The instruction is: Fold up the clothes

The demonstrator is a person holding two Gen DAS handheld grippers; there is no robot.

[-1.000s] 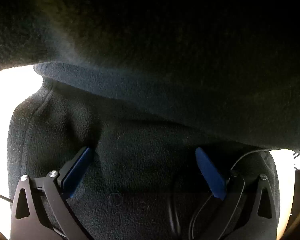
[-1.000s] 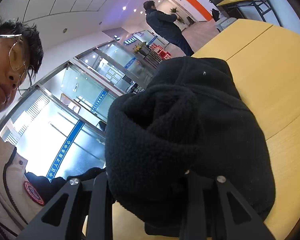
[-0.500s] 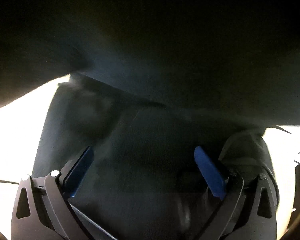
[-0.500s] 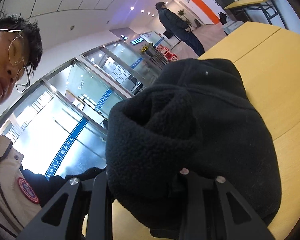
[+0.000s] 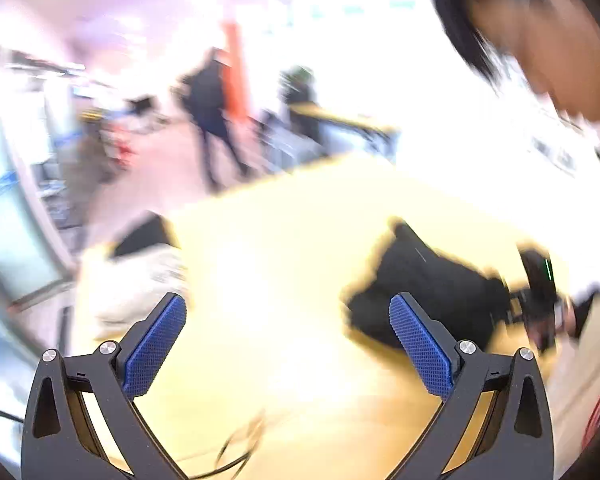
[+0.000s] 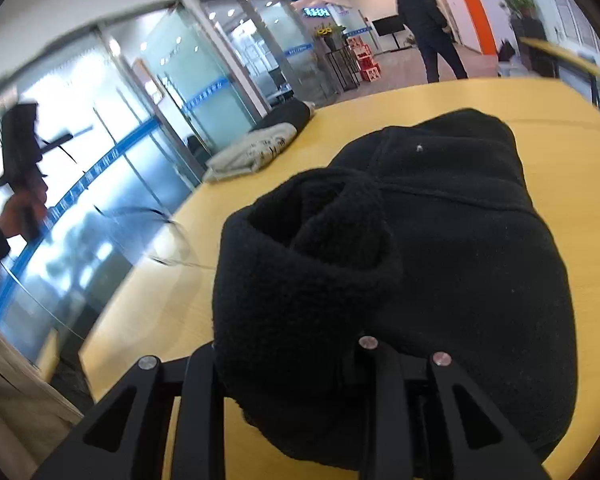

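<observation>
A black fleece garment (image 6: 440,240) lies bunched on the yellow table (image 6: 148,320). My right gripper (image 6: 288,380) is shut on a thick rolled fold of it, and the fleece hides the pads. In the blurred left wrist view the same fleece (image 5: 428,292) lies to the right on the table (image 5: 280,248), with the right gripper's body (image 5: 540,280) behind it. My left gripper (image 5: 288,340) is open, its blue pads (image 5: 156,344) wide apart with nothing between them. It is held up in the air, clear of the fleece. The right wrist view shows it at far left (image 6: 18,148).
A folded pale garment (image 6: 252,148) and a dark one (image 6: 288,114) lie at the table's far left edge. Glass partitions (image 6: 180,80) stand beyond that edge. One person (image 6: 424,20) walks in the background; another leans in at upper right (image 5: 540,40). A cable (image 5: 236,452) trails near the left gripper.
My left gripper has pulled away from the dark fleece that filled its view and now looks over the table, still open. My right gripper has swung and rolled, keeping its hold on the fleece.
</observation>
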